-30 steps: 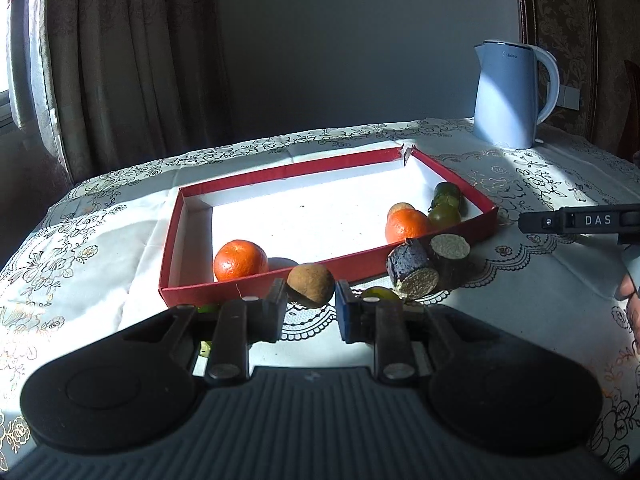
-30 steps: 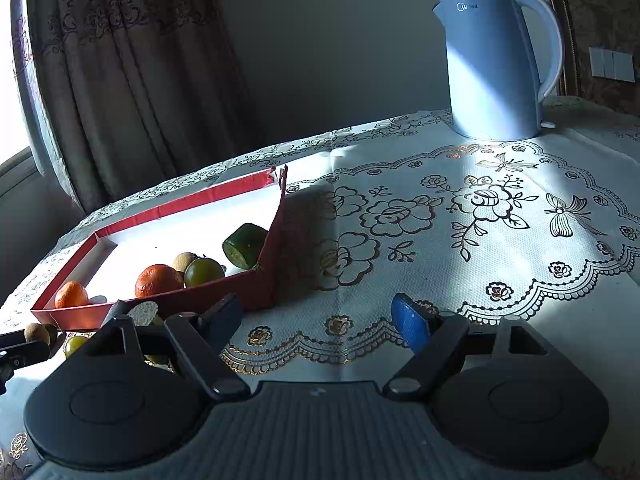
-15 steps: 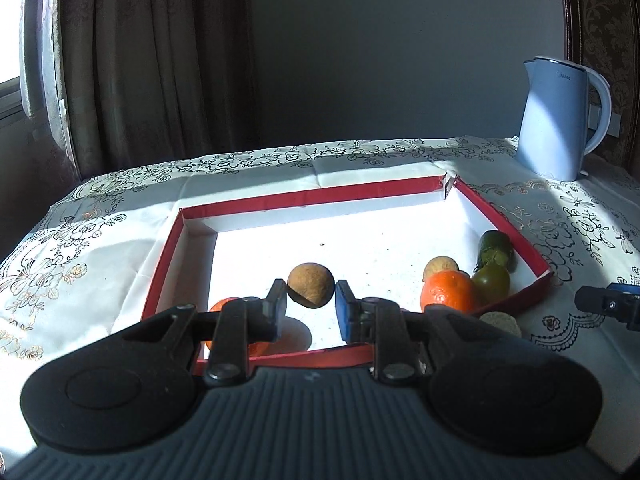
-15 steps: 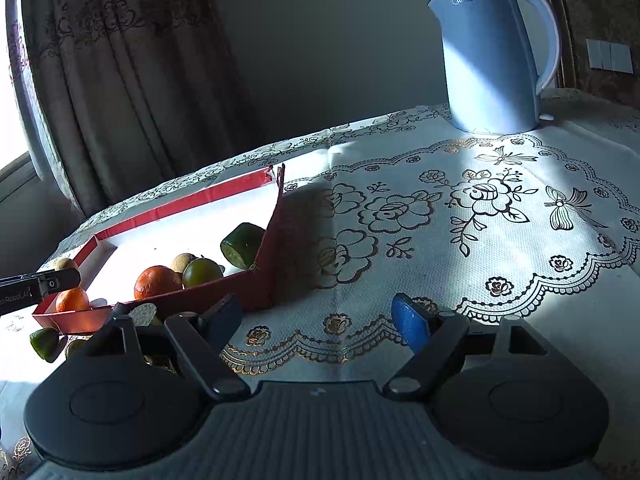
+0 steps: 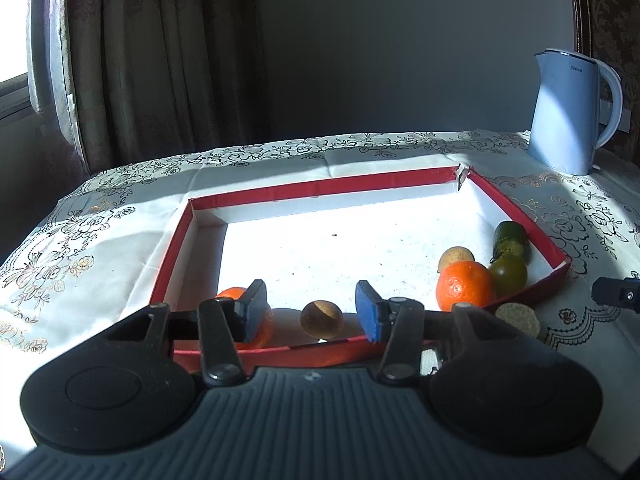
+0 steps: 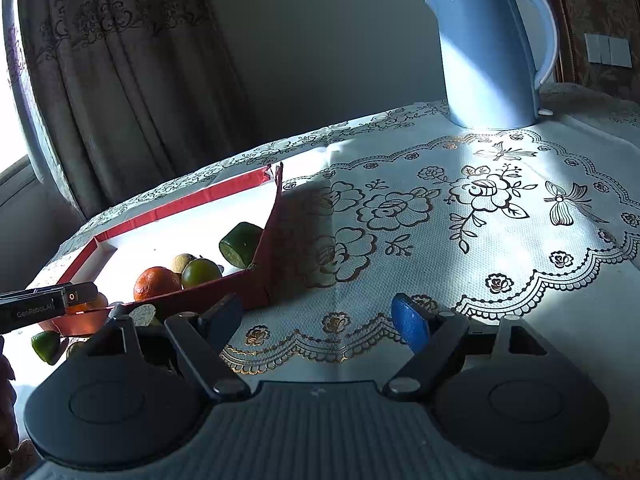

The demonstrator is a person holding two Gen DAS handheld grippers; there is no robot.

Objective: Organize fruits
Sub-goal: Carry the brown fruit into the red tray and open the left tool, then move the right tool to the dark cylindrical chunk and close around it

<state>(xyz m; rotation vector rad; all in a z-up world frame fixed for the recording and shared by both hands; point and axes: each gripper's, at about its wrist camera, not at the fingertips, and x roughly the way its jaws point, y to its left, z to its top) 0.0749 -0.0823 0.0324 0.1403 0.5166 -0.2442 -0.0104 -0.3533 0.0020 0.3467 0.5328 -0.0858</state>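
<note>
While the small brown round fruit (image 5: 322, 319) sat low between the blue pads, touching neither, the left tongs (image 5: 312, 312) had just been opening, so it looked freshly let go. It lay at the near wall of the red-rimmed tray (image 5: 320, 190), on or just above the white floor; which of the two could not be told. That spot made sense as a drop point just over the near rim. Just left of it, partly hidden by the left finger, an orange (image 5: 240, 294) rested in the tray's near-left corner. At the tray's right end a second orange (image 5: 464, 286), a pale round fruit (image 5: 456, 258), a dark green round fruit (image 5: 508, 274) and a cut green piece (image 5: 510, 238) were gathered, judged to be already sorted. Outside the near-right corner a dark piece with a pale cut face (image 5: 517, 316) waited on the lace-patterned counter (image 6: 440, 208), as did a small green fruit (image 6: 46, 346). The right tongs (image 6: 318, 322) hung wide and empty over the cloth, well apart from the fruit. A pale blue kettle (image 6: 488, 56) stood at the back
</note>
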